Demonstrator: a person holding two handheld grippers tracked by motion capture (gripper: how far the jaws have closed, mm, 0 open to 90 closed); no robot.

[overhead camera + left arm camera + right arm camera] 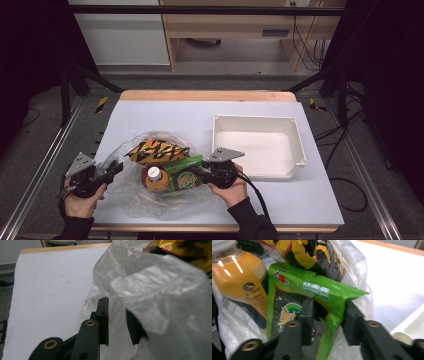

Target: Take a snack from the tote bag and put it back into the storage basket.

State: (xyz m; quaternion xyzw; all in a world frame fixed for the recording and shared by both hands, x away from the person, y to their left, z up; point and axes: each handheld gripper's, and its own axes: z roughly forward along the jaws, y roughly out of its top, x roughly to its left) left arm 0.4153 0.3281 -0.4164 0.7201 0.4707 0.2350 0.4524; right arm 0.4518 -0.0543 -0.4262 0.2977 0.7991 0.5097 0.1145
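Crinkly and light, the green snack pouch [312, 302] lies in the plastic bag [130, 195] on the surface; right tongs [327, 315] straddle its edge unclosed, left tongs [117, 322] bracket bag film.

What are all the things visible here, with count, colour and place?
plastic bag: one, clear, front left of table, under the snacks
striped snack pack: one, orange-black, on the bag
green snack pack: one, green, between the right jaws
bottle: one, orange with white cap, beside the green pack
tray: one, white, right of table
table: one, pale top
left gripper: one, black, jaws around bag plastic
right gripper: one, black
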